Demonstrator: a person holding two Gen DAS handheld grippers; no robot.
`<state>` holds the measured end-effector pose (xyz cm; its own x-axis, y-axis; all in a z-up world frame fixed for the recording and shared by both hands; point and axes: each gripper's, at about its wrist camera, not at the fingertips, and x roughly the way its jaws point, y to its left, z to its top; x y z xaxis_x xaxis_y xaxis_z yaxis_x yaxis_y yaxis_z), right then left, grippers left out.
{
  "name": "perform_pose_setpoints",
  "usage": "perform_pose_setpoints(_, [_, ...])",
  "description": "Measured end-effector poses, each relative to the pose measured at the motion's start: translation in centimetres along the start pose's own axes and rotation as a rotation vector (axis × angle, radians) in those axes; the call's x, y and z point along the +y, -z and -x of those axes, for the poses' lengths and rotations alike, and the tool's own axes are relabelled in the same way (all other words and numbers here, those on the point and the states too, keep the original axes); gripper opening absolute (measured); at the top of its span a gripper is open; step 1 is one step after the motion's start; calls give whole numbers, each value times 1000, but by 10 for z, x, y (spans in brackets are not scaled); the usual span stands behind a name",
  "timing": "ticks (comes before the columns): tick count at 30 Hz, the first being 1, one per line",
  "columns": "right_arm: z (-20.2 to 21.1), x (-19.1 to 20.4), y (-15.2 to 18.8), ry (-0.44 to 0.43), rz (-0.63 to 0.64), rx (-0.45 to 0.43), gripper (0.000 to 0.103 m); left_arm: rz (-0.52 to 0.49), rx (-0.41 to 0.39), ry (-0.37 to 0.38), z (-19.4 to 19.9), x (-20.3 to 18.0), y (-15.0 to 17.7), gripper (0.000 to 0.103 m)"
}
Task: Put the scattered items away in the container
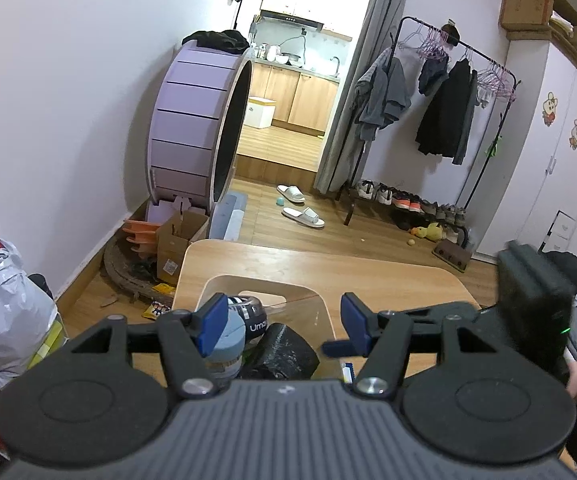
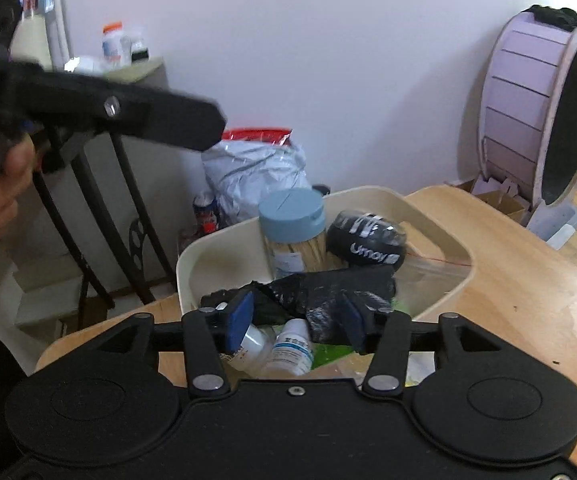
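Note:
A cream container (image 2: 440, 232) stands on the wooden table (image 2: 520, 280). It holds a jar with a blue-grey lid (image 2: 292, 216), a black ball marked "Umay" (image 2: 364, 240), a crumpled black bag (image 2: 328, 292), white bottles (image 2: 292, 350) and a clear zip bag (image 2: 432, 272). My right gripper (image 2: 296, 320) is open and empty just above the near rim, over the black bag. My left gripper (image 1: 282, 320) is open and empty above the container (image 1: 264, 284), with the jar (image 1: 226, 340), ball (image 1: 250, 316) and black bag (image 1: 284, 348) between its fingers.
A purple cat wheel (image 1: 196, 124) stands on the floor beyond the table, with cardboard boxes (image 1: 176, 240) beside it. A clothes rack (image 1: 440, 100) and shoes line the far wall. Grey plastic bags (image 2: 252, 176) and a black stand (image 2: 100, 216) sit left of the table.

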<state>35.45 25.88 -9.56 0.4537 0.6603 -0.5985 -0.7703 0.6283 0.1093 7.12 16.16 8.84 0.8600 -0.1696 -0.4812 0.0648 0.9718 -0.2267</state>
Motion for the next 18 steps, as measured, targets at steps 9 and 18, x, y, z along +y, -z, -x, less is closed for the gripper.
perform_pose_setpoints(9, [46, -34, 23, 151, -43, -9, 55, -38, 48, 62, -9, -13, 8, 61])
perform_pose_setpoints(18, [31, -45, 47, 184, -76, 29, 57, -90, 112, 132, -26, -34, 24, 61])
